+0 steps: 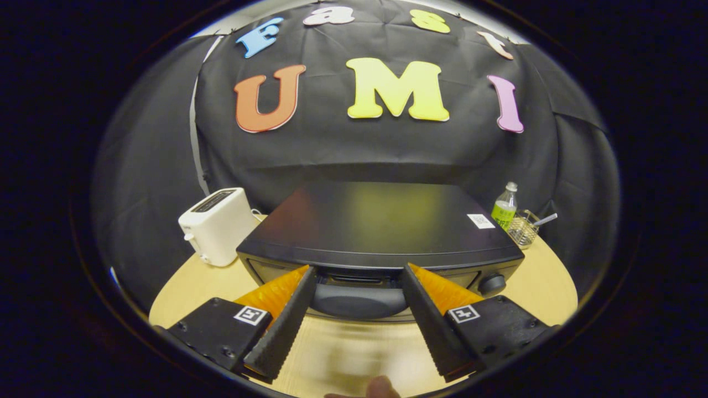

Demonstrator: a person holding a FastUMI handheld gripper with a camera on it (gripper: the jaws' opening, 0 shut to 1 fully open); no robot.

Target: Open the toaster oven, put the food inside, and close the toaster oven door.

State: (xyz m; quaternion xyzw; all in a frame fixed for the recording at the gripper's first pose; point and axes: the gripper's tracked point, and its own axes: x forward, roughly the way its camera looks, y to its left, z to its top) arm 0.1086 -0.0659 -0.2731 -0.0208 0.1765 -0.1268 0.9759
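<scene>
A black toaster oven [381,221] stands on the wooden table [542,287], seen from above and in front. Its door is shut, and the rounded handle [359,301] at the top of the door lies between my fingertips. My gripper [358,270] is open, one finger on each side of the handle, with gaps left to it. A control knob [491,283] sits on the oven front beyond the right finger. I cannot see the food.
A white pop-up toaster [218,225] stands left of the oven. Behind the oven's right corner are a green-labelled bottle [504,209] and a small glass dish [522,229] with a utensil in it. A fingertip [381,388] shows below the gripper.
</scene>
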